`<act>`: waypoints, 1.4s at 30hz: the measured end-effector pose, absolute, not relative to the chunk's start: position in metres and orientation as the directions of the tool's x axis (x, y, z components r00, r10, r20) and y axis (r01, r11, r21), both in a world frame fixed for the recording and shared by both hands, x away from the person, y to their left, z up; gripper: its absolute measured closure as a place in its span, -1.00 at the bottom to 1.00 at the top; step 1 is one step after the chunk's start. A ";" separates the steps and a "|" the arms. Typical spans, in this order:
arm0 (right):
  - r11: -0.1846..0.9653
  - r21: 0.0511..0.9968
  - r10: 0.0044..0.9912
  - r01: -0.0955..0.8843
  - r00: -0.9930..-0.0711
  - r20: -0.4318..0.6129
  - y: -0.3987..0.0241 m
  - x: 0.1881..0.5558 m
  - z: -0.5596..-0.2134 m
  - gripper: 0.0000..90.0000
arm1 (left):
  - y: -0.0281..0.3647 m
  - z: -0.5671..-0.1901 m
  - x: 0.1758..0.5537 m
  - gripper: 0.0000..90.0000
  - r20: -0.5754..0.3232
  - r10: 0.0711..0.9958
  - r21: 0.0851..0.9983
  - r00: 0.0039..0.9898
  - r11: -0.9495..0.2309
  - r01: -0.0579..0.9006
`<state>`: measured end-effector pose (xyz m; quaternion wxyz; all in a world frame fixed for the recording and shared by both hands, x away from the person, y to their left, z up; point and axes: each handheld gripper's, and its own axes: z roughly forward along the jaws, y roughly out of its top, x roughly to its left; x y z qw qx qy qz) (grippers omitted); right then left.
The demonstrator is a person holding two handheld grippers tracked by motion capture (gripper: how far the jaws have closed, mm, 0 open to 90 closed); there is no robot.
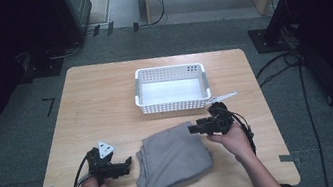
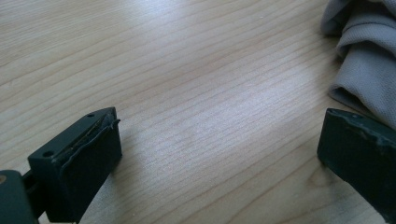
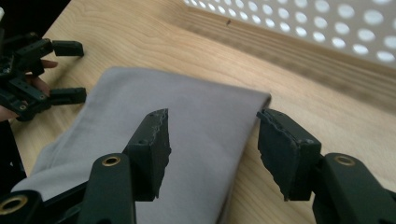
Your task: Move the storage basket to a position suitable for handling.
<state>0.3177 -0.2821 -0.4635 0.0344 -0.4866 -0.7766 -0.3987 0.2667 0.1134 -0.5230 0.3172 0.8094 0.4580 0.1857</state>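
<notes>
Apparently readying a pick-up, both hand-held grippers flank the folded grey cloth (image 1: 173, 157) on the counter (image 1: 100, 104): left hand-held gripper (image 1: 129, 163) gapes empty; right hand-held gripper (image 3: 212, 144) spreads over its edge, near the white basket (image 1: 174, 106).

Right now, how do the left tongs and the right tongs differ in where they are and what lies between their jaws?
The left tongs sit beside the grey cloth's left edge, bare table between their jaws. The right tongs reach over the cloth's far right corner, near the white basket, with fabric under their jaws. Both are open, holding nothing.
</notes>
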 end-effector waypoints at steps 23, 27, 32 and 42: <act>0.256 0.487 0.762 0.835 -0.484 0.430 -0.268 0.295 -0.497 -0.31 | 0.113 -0.523 0.267 -1.00 0.009 0.859 0.684 0.512 -0.379 0.623; 0.256 0.476 0.754 0.841 -0.482 0.446 -0.259 0.295 -0.501 -0.28 | 0.113 -0.523 0.267 -1.00 0.009 0.859 0.684 0.512 -0.379 0.624; 0.263 0.487 0.773 0.833 -0.484 0.410 -0.248 0.294 -0.500 -0.21 | 0.113 -0.523 0.267 -1.00 0.009 0.859 0.684 0.512 -0.379 0.623; 0.287 0.498 0.805 0.818 -0.488 0.337 -0.240 0.291 -0.500 0.45 | 0.113 -0.523 0.267 -1.00 0.009 0.859 0.684 0.511 -0.378 0.624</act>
